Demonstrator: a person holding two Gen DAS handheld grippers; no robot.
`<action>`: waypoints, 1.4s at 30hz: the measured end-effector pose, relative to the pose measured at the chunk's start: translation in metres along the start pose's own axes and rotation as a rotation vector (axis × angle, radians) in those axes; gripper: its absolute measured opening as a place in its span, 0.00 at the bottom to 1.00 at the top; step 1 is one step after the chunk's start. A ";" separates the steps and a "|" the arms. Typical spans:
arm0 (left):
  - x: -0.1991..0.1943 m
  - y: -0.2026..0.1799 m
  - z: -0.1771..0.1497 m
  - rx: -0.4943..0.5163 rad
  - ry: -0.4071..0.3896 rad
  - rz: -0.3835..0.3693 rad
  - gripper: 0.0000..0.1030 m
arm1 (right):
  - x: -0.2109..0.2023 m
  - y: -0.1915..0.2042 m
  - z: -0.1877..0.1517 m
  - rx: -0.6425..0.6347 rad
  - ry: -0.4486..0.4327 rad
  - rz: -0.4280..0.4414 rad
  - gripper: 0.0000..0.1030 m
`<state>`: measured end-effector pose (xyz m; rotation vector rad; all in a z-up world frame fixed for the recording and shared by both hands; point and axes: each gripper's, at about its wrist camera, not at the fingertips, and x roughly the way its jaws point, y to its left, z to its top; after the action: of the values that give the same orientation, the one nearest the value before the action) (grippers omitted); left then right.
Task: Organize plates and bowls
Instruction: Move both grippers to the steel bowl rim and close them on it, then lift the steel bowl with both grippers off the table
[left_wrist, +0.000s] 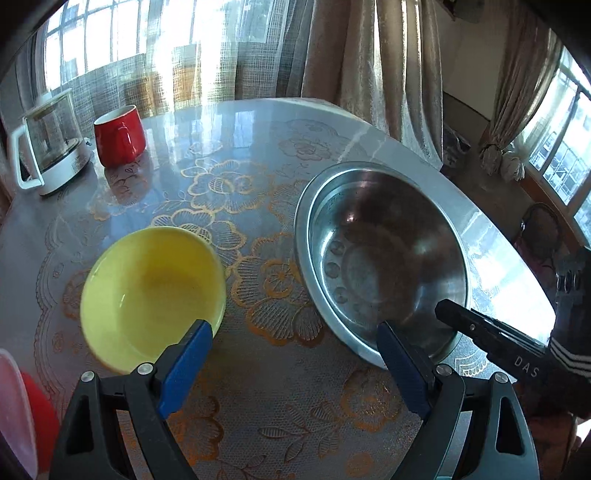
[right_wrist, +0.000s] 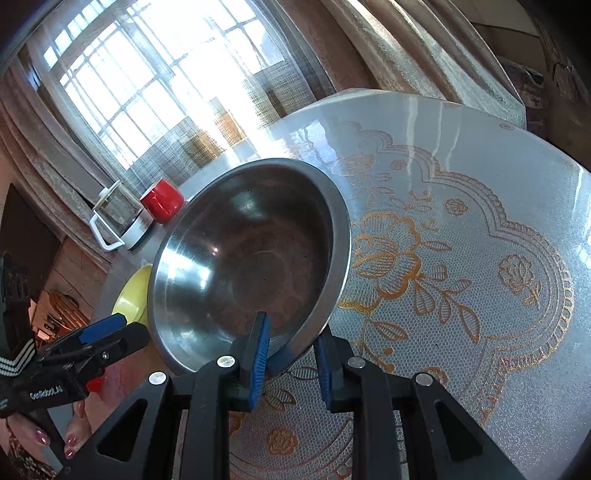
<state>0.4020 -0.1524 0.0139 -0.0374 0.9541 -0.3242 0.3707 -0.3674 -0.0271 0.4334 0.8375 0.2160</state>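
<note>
A steel bowl (left_wrist: 380, 258) is at the right of the round table, and my right gripper (right_wrist: 291, 332) is shut on its near rim; it looks tilted in the right wrist view (right_wrist: 247, 258). The right gripper's finger (left_wrist: 487, 332) shows at the bowl's edge in the left wrist view. A yellow bowl (left_wrist: 151, 295) sits left of the steel bowl; only a sliver of it shows in the right wrist view (right_wrist: 133, 295). My left gripper (left_wrist: 295, 328) is open and empty, low over the table between the two bowls. It appears at the left of the right wrist view (right_wrist: 99, 332).
A red cup (left_wrist: 120, 134) and a glass kettle (left_wrist: 50, 144) stand at the far left of the table (left_wrist: 258, 147). Red and pink items (left_wrist: 22, 413) sit at the near left edge. Curtains and windows lie behind the table.
</note>
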 end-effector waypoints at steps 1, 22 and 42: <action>0.001 -0.002 0.001 0.001 -0.009 0.002 0.88 | 0.001 0.000 0.000 0.001 -0.004 0.004 0.23; 0.009 -0.034 -0.012 0.158 0.002 -0.019 0.29 | -0.016 -0.002 -0.019 0.032 -0.032 0.038 0.23; -0.040 -0.039 -0.070 0.168 0.022 -0.117 0.30 | -0.062 0.011 -0.075 0.082 -0.012 0.028 0.23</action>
<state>0.3139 -0.1697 0.0117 0.0636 0.9454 -0.5129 0.2732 -0.3585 -0.0244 0.5230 0.8312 0.2050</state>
